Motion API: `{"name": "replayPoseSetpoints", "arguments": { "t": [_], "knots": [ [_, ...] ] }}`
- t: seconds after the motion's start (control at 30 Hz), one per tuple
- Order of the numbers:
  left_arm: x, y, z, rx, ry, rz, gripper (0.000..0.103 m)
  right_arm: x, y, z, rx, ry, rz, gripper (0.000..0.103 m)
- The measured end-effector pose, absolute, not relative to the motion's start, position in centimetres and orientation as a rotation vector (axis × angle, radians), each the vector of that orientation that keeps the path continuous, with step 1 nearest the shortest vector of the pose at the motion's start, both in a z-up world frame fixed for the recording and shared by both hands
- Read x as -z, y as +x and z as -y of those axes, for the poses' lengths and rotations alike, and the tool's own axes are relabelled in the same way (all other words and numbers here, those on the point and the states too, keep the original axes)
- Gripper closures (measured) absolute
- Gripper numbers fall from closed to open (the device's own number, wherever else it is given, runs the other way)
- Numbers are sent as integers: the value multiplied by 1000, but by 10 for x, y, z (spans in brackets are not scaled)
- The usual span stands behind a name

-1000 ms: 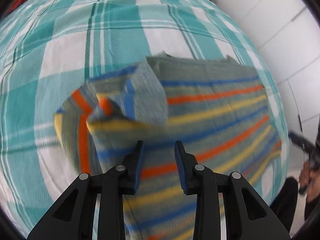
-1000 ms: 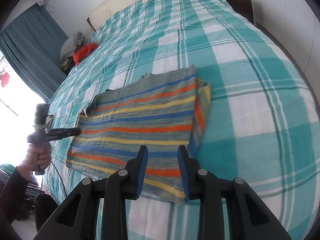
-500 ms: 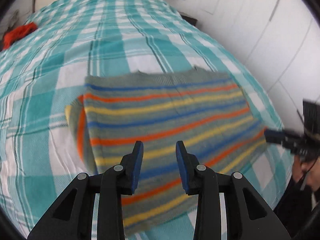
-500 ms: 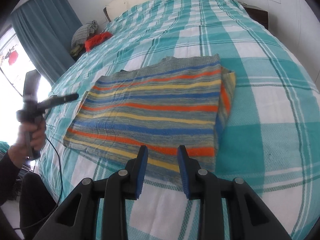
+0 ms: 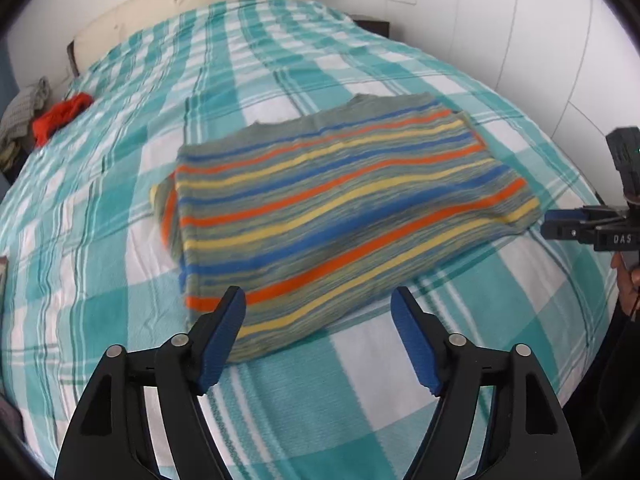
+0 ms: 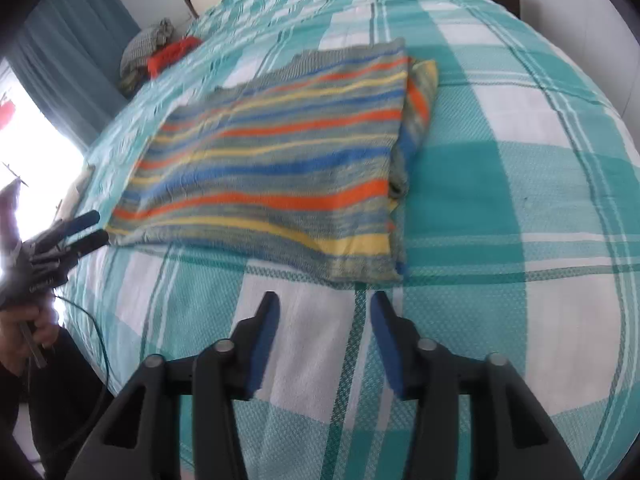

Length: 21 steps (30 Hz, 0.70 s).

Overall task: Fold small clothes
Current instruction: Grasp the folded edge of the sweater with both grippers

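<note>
Surface: bed with a teal-and-white checked cover [image 5: 120, 216], cream headboard [image 5: 192, 4] at the far end, white wall panels on one side, teal curtain [image 6: 68, 56] on the other.
Garment: striped knit garment [image 5: 332, 216] lay folded flat in the middle of the cover, a rough rectangle.
Long axis: ran across the bed, side to side as you faced the headboard; stripes ran the same way.
Folded side: one short end showed a tucked-under layer peeking out past the top layer [image 6: 420, 92].
Your left gripper [image 5: 318, 316]: jaws were opening, wide apart, nothing between the pads; it hovered over the garment's near edge.
Your right gripper [image 6: 324, 316]: jaws were opening, moderate gap, empty; it was over bare cover just short of the garment's near edge.
Clutter: red cloth [image 5: 60, 116] and a grey checked bundle [image 6: 144, 48] sat at the far bed edge, well apart from the garment.
</note>
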State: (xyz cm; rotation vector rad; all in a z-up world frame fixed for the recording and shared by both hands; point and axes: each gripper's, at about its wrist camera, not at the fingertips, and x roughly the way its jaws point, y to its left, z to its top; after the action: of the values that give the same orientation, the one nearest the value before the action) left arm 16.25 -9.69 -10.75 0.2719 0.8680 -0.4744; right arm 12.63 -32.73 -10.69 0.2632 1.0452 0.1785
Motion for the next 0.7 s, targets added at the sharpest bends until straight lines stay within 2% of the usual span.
{"name": "replayPoseSetpoints", "arguments": {
  "t": [0.07, 0.23, 0.43, 0.5, 0.53, 0.57, 0.6, 0.63, 0.67, 0.7],
  "knots": [
    [108, 159, 131, 538, 326, -833, 21, 94, 123, 347, -168, 340, -964, 39],
    [136, 158, 221, 672, 403, -799, 22, 77, 169, 401, -184, 474, -904, 39],
    [172, 166, 291, 732, 474, -758, 21, 119, 269, 433, -298, 606, -1078, 39],
    [171, 168, 296, 774, 449, -751, 27, 131, 293, 435, -339, 633, -1112, 49],
    [170, 169, 298, 801, 437, -757, 41, 135, 304, 434, -361, 649, -1112, 50],
    [171, 171, 300, 824, 421, -769, 60, 137, 314, 433, -381, 664, -1113, 54],
    [170, 175, 300, 823, 407, -777, 71, 139, 324, 431, -390, 672, -1120, 60],
    [170, 177, 300, 813, 395, -783, 96, 140, 332, 428, -385, 665, -1128, 65],
    [167, 180, 297, 812, 365, -793, 98, 141, 339, 424, -372, 644, -1136, 83],
    [163, 181, 292, 811, 322, -795, 99, 139, 344, 419, -351, 609, -1147, 93]
  ]
}}
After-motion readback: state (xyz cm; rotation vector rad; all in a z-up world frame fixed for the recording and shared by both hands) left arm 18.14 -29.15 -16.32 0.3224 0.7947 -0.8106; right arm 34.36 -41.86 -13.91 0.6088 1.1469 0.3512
